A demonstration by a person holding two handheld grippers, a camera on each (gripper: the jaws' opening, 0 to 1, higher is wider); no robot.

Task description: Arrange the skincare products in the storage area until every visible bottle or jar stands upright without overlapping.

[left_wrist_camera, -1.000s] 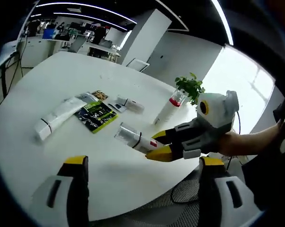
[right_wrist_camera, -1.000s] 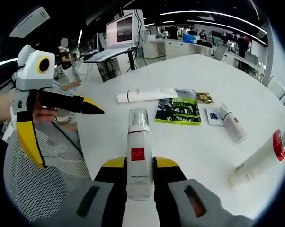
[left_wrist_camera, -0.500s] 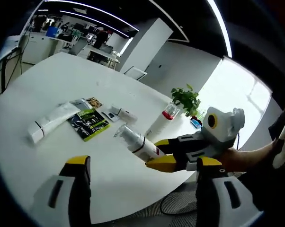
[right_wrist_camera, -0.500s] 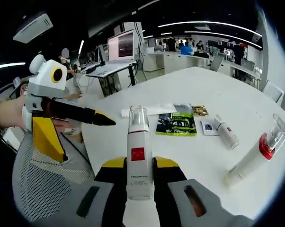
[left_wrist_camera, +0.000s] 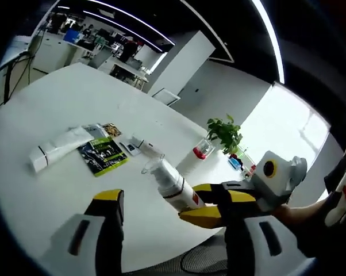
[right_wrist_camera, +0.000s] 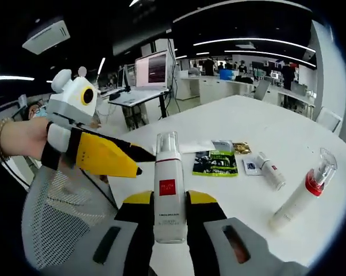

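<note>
Three bottles (right_wrist_camera: 167, 190) (right_wrist_camera: 302, 198) (right_wrist_camera: 270, 171), one tube (left_wrist_camera: 55, 148), one green packet (right_wrist_camera: 214, 163), two small sachets (right_wrist_camera: 239, 149) (right_wrist_camera: 252, 167).

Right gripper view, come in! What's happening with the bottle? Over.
Right tool shut on white red-labelled bottle with clear cap, held off the white table. Left tool open, empty, alongside. Nothing in the way.

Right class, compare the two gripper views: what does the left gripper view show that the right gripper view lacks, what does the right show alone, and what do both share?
Left gripper view alone: a potted green plant beyond the table and a bright window behind it.

Right gripper view alone: a monitor on a desk, a mesh chair, and a person's hand holding the left gripper.

Both share: the white table, the red-labelled bottle clamped in the right gripper, the green leaflet, the lying white tube, and the red-banded bottle.
</note>
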